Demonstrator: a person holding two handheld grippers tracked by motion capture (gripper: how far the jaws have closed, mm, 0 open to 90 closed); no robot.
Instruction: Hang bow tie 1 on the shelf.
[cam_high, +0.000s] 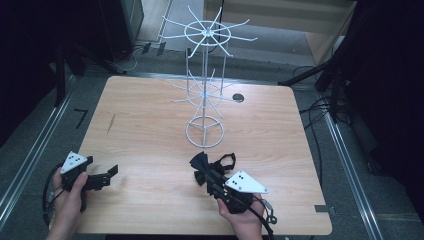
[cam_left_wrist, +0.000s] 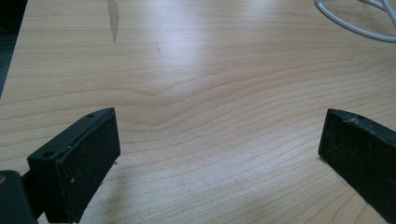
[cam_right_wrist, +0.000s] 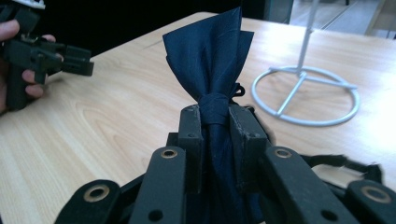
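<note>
A dark blue bow tie (cam_right_wrist: 208, 56) with a black strap (cam_high: 225, 159) is pinched at its knot by my right gripper (cam_right_wrist: 215, 114), which is shut on it. In the high view the bow tie (cam_high: 200, 162) sits just above the table, in front of the white wire rack (cam_high: 205, 90), with the right gripper (cam_high: 212, 175) behind it. My left gripper (cam_high: 107, 175) rests near the table's front left, jaws wide apart over bare wood (cam_left_wrist: 219, 135). The left gripper (cam_right_wrist: 77, 60) also appears at the far left of the right gripper view, held by a hand.
The wooden table (cam_high: 150, 130) has a round cable hole (cam_high: 238, 97) behind the rack. The rack's ring base (cam_right_wrist: 306, 95) stands right of the bow tie. Dark stands and cables (cam_high: 320, 105) line the floor around the table.
</note>
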